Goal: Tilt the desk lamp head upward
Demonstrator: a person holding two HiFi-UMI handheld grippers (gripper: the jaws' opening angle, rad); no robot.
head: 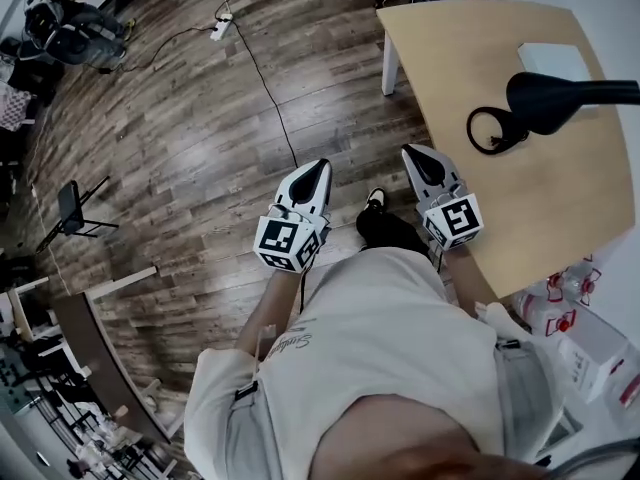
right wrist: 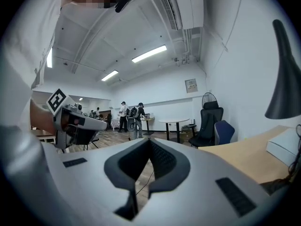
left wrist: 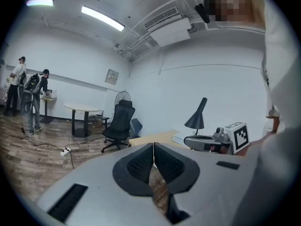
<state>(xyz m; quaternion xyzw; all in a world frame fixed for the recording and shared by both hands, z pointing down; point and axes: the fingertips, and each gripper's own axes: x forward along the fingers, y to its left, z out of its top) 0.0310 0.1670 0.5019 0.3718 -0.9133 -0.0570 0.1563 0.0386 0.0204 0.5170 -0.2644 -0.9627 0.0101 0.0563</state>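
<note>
Left hand-held gripper (head: 318, 168): clenched, jaw tips meeting, nothing between. Right hand-held gripper (head: 415, 154): likewise clenched, empty. Both held over wood floor (head: 190, 118) beside table (head: 450, 58). Black desk lamp (head: 545, 98) stands on table, apart from both.

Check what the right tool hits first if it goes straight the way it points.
Nothing near, it seems: the right tool points left of the desk, out over the floor. The desk lamp head sits off to its right. Depth unclear.
</note>
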